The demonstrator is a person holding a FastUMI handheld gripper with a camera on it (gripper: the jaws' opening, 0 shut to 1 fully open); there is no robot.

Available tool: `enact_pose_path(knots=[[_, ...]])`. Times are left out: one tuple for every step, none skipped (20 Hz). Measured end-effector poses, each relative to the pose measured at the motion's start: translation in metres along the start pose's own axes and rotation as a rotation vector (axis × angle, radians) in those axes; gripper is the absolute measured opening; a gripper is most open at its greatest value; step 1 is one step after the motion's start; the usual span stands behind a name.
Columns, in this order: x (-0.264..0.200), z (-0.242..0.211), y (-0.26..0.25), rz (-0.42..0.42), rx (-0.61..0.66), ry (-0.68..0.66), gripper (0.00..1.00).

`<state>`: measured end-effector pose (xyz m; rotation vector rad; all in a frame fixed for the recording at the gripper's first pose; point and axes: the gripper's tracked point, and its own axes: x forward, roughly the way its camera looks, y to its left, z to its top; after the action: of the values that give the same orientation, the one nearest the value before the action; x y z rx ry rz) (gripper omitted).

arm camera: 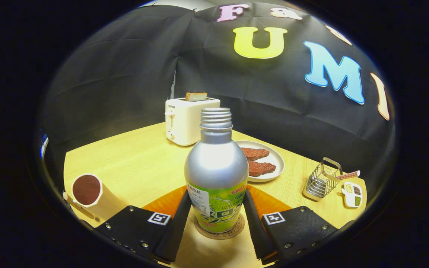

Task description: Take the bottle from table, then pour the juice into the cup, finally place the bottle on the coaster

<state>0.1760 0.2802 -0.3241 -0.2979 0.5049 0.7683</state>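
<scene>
Tool (217, 208) fingers press both sides of the upright bottle (216, 175) (uncapped) on the coaster (237, 230); cup (88, 191) at nine o'clock.

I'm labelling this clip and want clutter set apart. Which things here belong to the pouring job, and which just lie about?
Job: bottle, standing on the coaster between the gripper fingers, which flank it, contact unclear; cup, holding dark juice.

Lying about: toaster with toast; plate of meat slices; wire basket; small condiment dish.
</scene>
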Motion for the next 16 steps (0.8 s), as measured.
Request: enact_pose_path(knots=[[0.002, 0.000, -0.003, -0.010, 0.005, 0.000, 0.76], [0.006, -0.002, -0.004, -0.014, 0.014, 0.002, 0.76], [0.007, -0.003, -0.005, -0.018, 0.021, 0.004, 0.76], [0.009, -0.004, -0.007, -0.023, 0.026, 0.003, 0.76], [0.010, -0.005, -0.008, -0.023, 0.032, 0.006, 0.76], [0.011, -0.003, -0.008, -0.024, 0.040, -0.002, 0.77], [0.011, -0.004, -0.008, -0.025, 0.044, 0.001, 0.77], [0.011, -0.004, -0.009, -0.029, 0.051, -0.006, 0.77], [0.010, -0.005, -0.009, -0.033, 0.058, -0.003, 0.78], [0.010, -0.005, -0.009, -0.038, 0.064, -0.006, 0.78], [0.009, -0.006, -0.010, -0.042, 0.071, -0.001, 0.79], [0.008, -0.008, -0.008, -0.039, 0.080, 0.004, 0.80], [0.006, -0.009, -0.006, -0.033, 0.091, 0.007, 0.80], [0.002, -0.008, -0.008, -0.042, 0.098, 0.011, 0.90], [0.002, -0.008, -0.010, -0.050, 0.105, 0.010, 1.00], [0.001, -0.008, -0.012, -0.058, 0.115, 0.005, 1.00]])
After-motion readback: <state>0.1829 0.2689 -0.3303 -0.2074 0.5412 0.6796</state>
